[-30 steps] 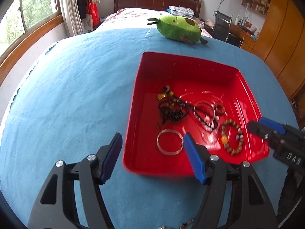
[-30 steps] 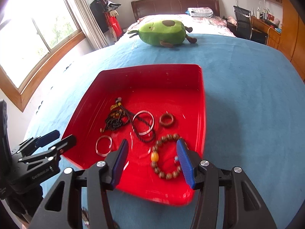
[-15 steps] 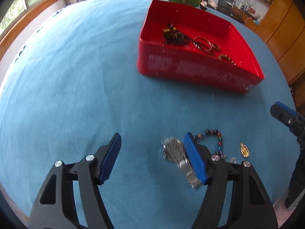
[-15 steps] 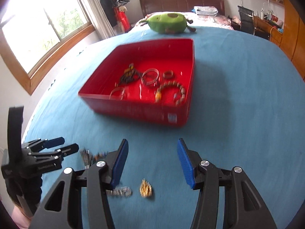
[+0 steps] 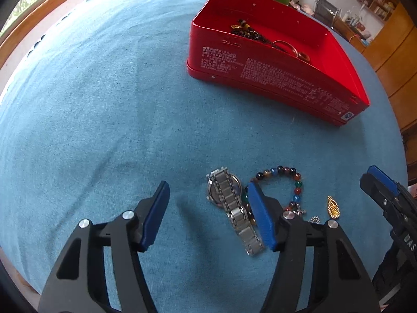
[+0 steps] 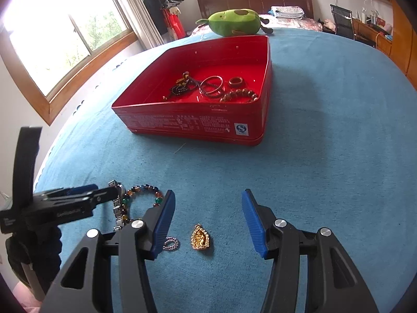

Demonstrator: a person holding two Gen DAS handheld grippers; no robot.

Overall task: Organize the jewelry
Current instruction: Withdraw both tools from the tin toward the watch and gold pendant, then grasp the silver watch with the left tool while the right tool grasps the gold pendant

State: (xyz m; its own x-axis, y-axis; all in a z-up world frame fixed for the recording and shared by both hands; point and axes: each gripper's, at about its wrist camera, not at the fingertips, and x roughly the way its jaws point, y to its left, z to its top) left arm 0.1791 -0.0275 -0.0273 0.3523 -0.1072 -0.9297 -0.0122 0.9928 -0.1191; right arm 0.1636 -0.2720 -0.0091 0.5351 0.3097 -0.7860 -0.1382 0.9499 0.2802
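A red tin tray point(image 5: 276, 60) point(image 6: 198, 127) on the blue cloth holds a dark cord necklace point(image 6: 182, 87), metal bangles point(image 6: 212, 86), a brown ring point(image 6: 235, 81) and a wooden bead bracelet point(image 6: 238, 95). On the cloth in front of the tray lie a steel watch point(image 5: 229, 200), a coloured bead bracelet point(image 5: 286, 180) point(image 6: 142, 195), a gold pendant point(image 6: 200, 239) point(image 5: 333, 206) and a small ball chain point(image 6: 171, 243). My left gripper point(image 5: 208, 208) is open, low over the cloth, with the watch between its fingers. My right gripper point(image 6: 207, 219) is open with the pendant between its fingers.
A green avocado plush point(image 6: 233, 22) lies beyond the tray. The blue cloth point(image 5: 104, 104) stretches wide to the left. A window point(image 6: 65, 39) is on the left, wooden cabinets point(image 5: 391, 60) on the right, and a bed headboard point(image 6: 255, 0) behind.
Both grippers have pulled back from over the tray and dropped low to the cloth's near edge. The watch, bead bracelet and pendant have come into view between the fingers.
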